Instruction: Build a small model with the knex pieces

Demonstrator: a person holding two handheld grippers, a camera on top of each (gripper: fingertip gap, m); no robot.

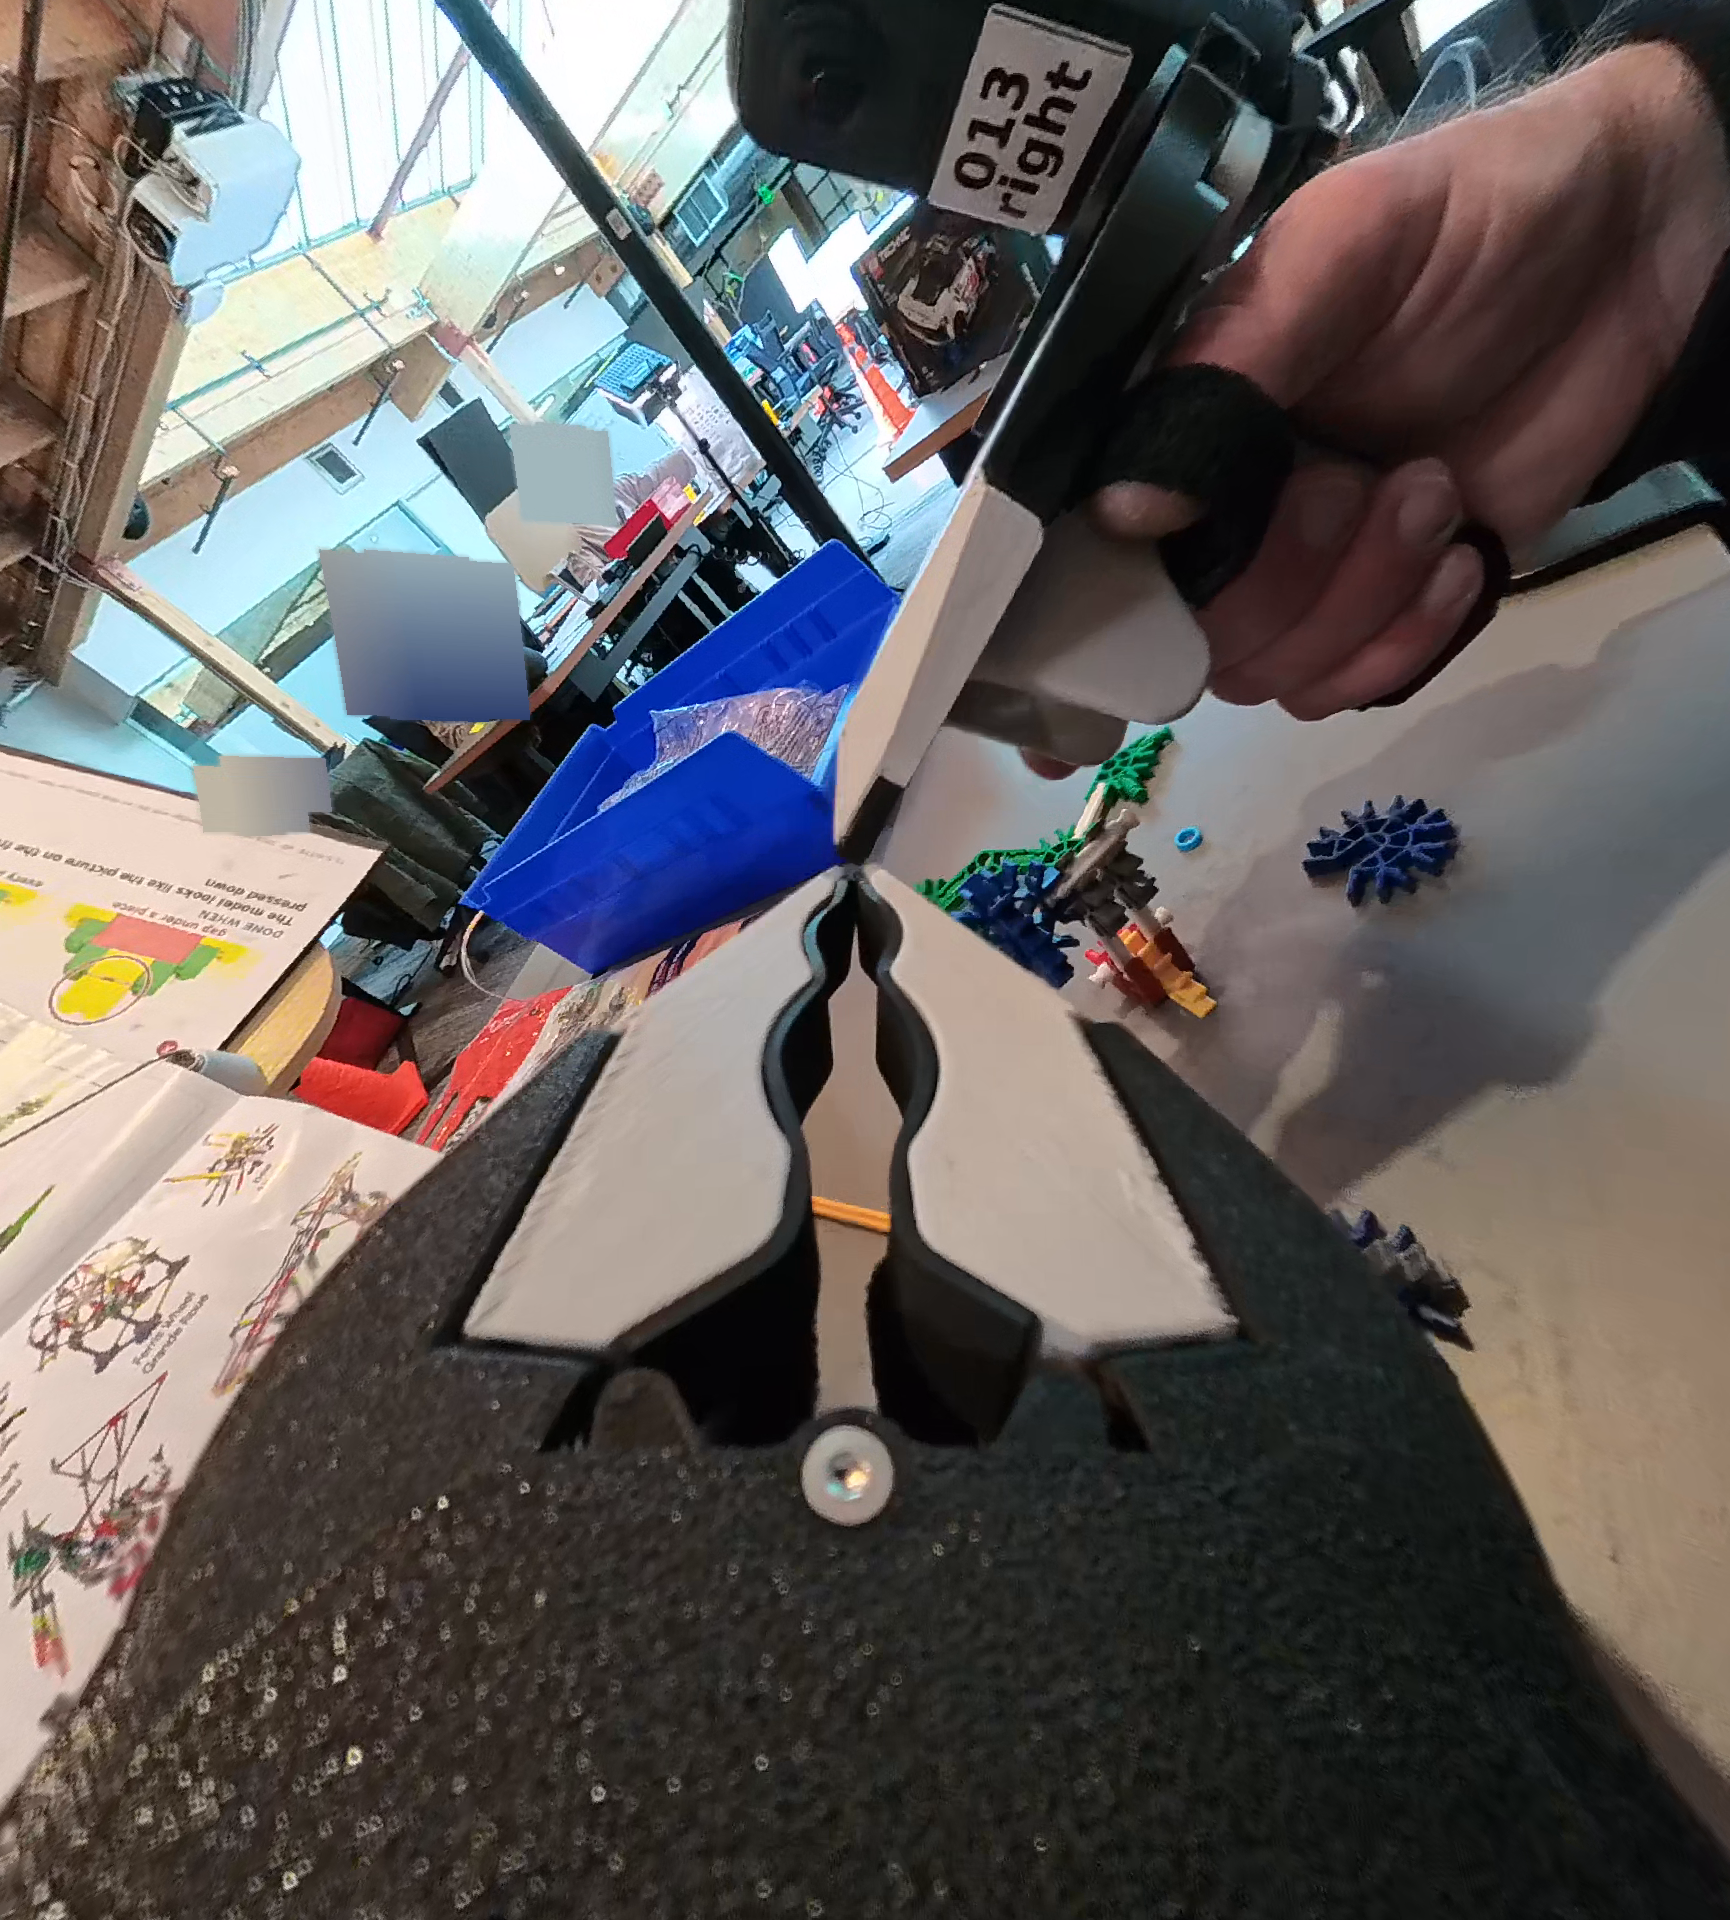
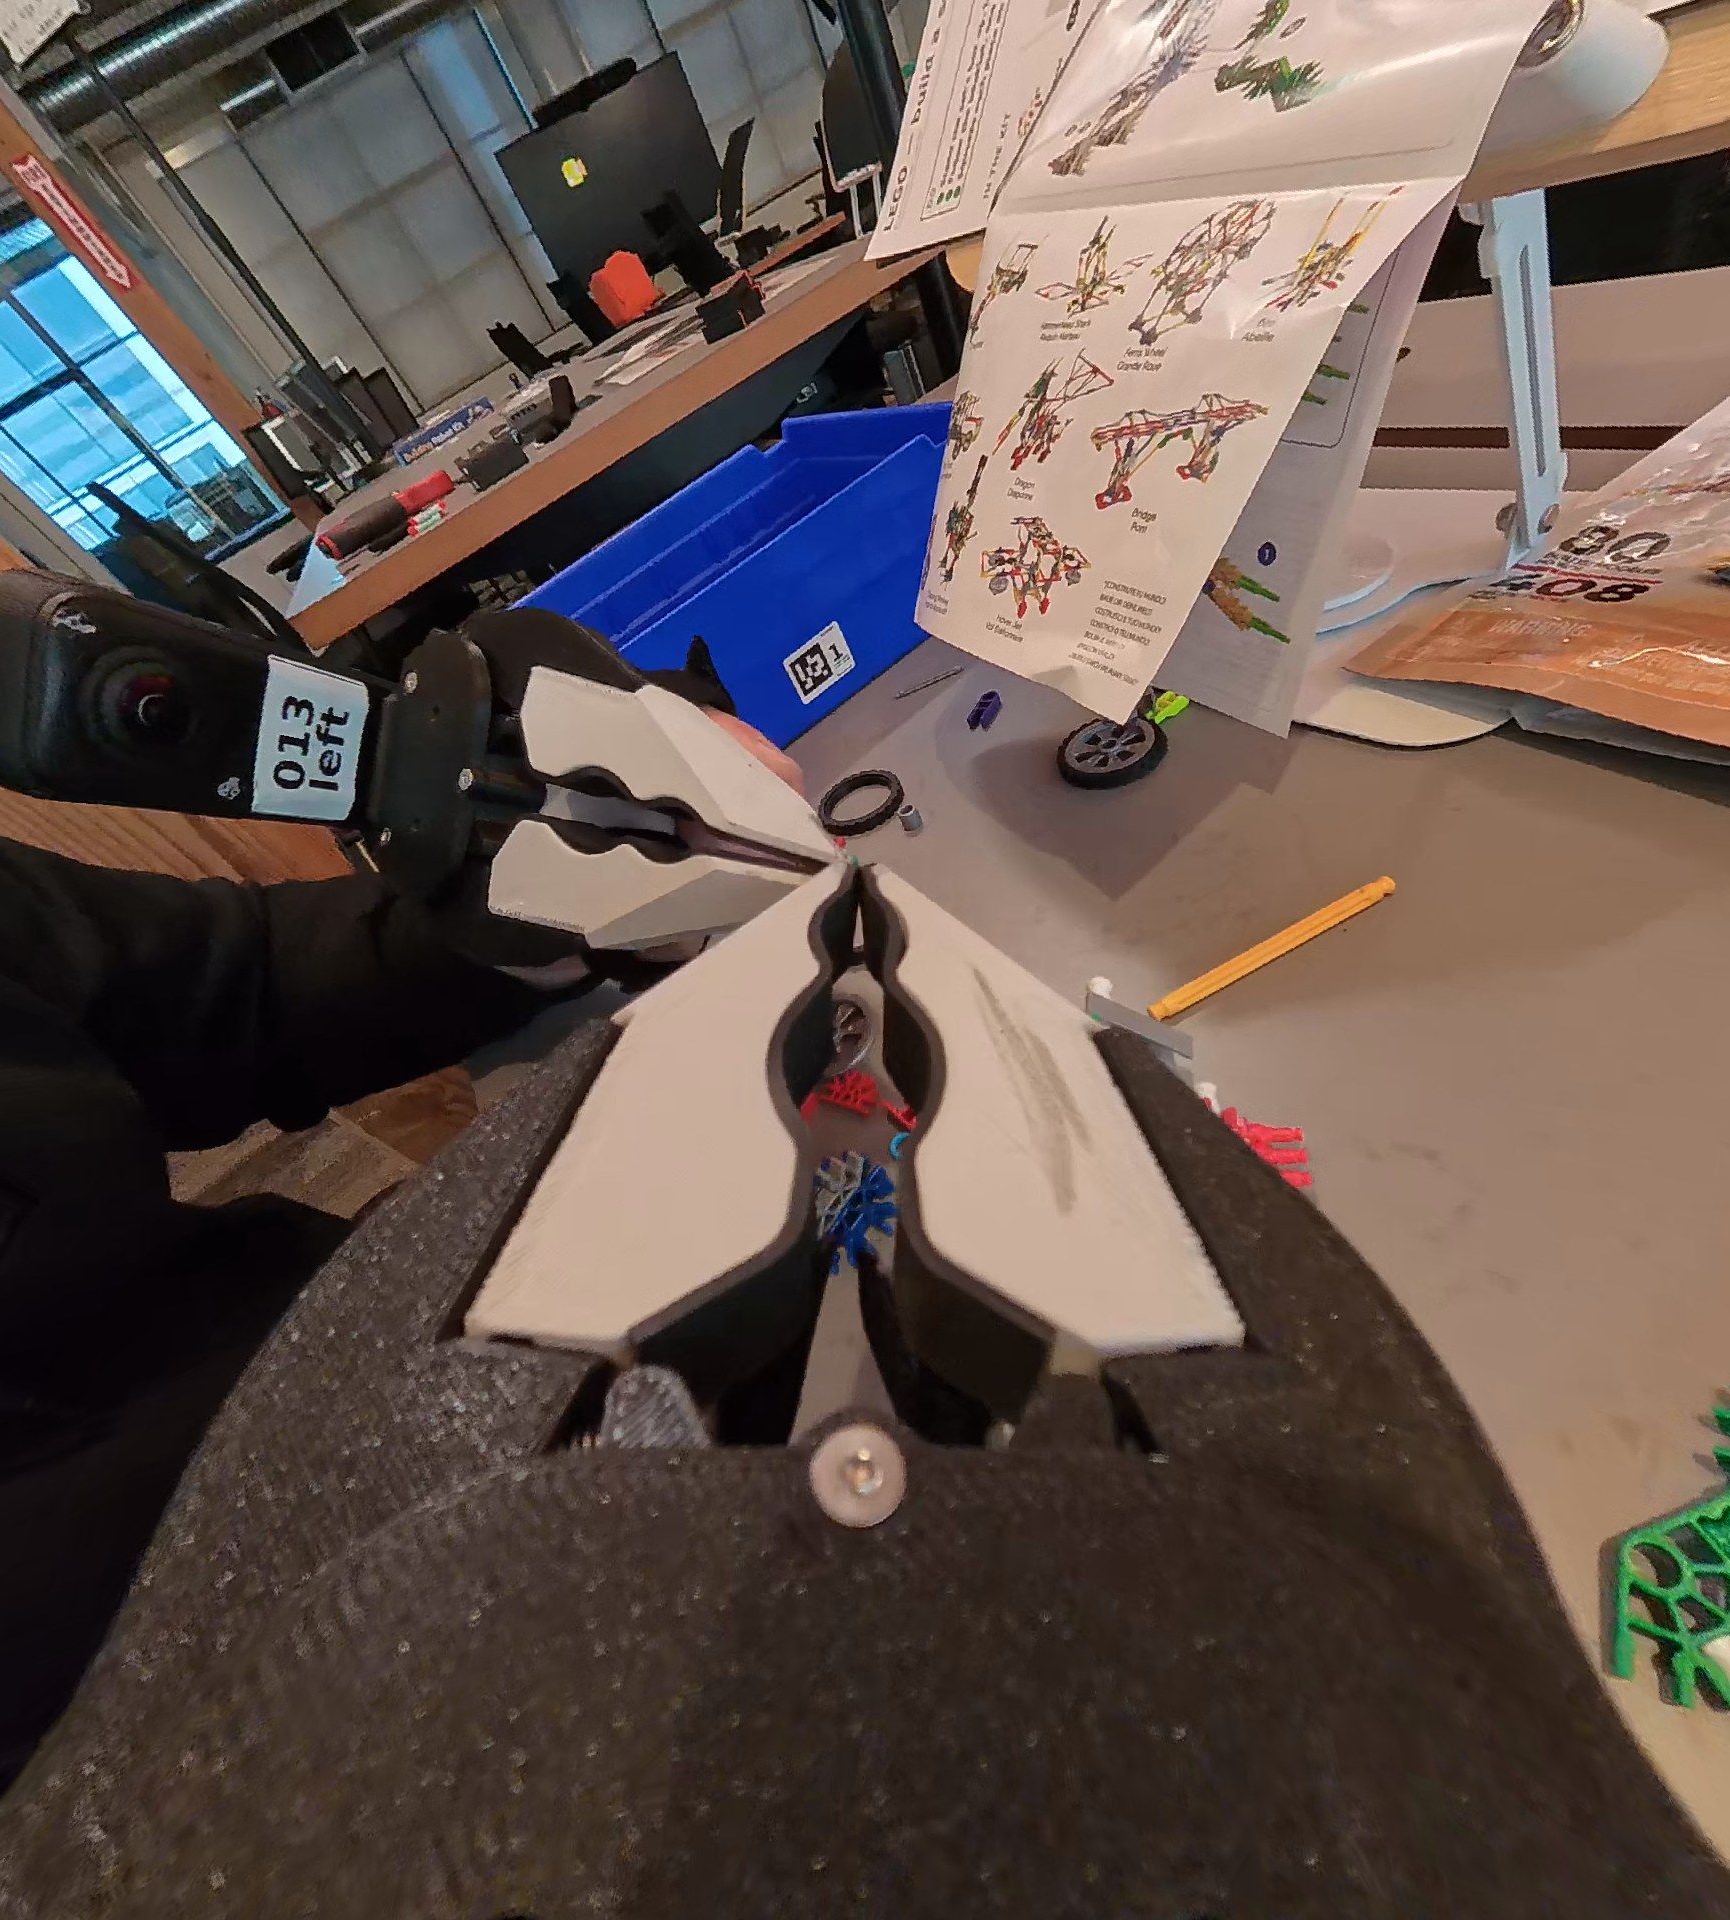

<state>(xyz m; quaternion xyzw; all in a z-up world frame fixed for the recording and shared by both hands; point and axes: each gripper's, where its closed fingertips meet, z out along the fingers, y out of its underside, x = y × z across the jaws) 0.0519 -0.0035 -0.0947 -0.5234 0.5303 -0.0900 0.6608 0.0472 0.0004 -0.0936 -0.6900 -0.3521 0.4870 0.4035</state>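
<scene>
My left gripper [image 1: 853, 881] is shut, with its tips held in the air over the grey table [image 1: 1567, 1039]. My right gripper [image 2: 856, 871] is also shut. The two grippers meet tip to tip: the right one [image 1: 866, 831] comes down from above in the left wrist view, and the left one [image 2: 819, 857] comes in from the left in the right wrist view. A tiny speck shows where the tips meet, too small to identify. A small model of rods and connectors [image 1: 1100, 904] stands just behind the tips. A yellow rod [image 2: 1271, 948] lies on the table.
A blue bin [image 2: 788, 551] stands at the table's far edge. Hanging instruction sheets [image 2: 1152, 416] are on a white stand. Also on the table: a blue snowflake connector [image 1: 1380, 847], a wheel [image 2: 1110, 750], a black tyre ring [image 2: 859, 800], green connectors [image 2: 1723, 1558] and a parts bag [image 2: 1650, 603]. Both grippers' tips are close together, under 4 cm apart. Left tips and right tips are each some 15 cm from the yellow rod [image 2: 1271, 948]. My left wrist view [image 1: 839, 1210] looks at it from another angle.
</scene>
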